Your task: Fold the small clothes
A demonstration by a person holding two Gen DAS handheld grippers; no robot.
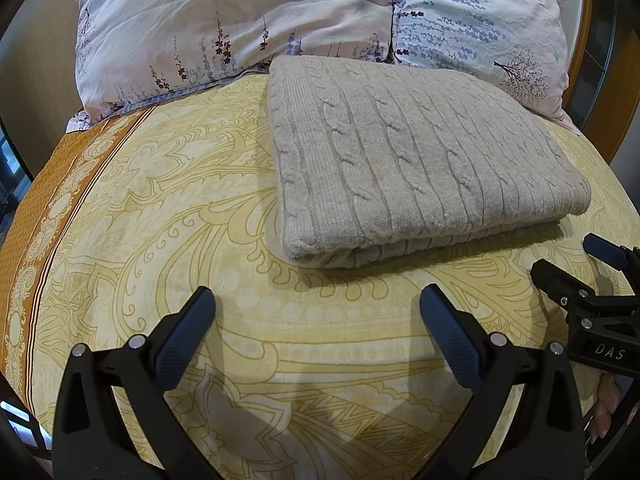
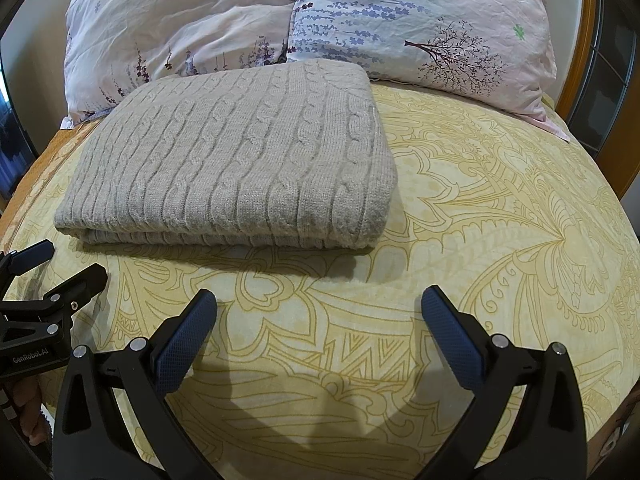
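The jaws of the left gripper and of the right gripper are held wide apart with nothing between them, low over the near part of the bed sheet. The folded grey knit garment is laid flat beyond them, apart from both, its lower layers seen only along the near edge. Two floral pillows are partly hidden behind it at the far end.

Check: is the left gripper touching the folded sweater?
Apart. In the left wrist view the left gripper has its jaws open, with bare bedsheet visible between the fingertips and the near edge of the sweater.
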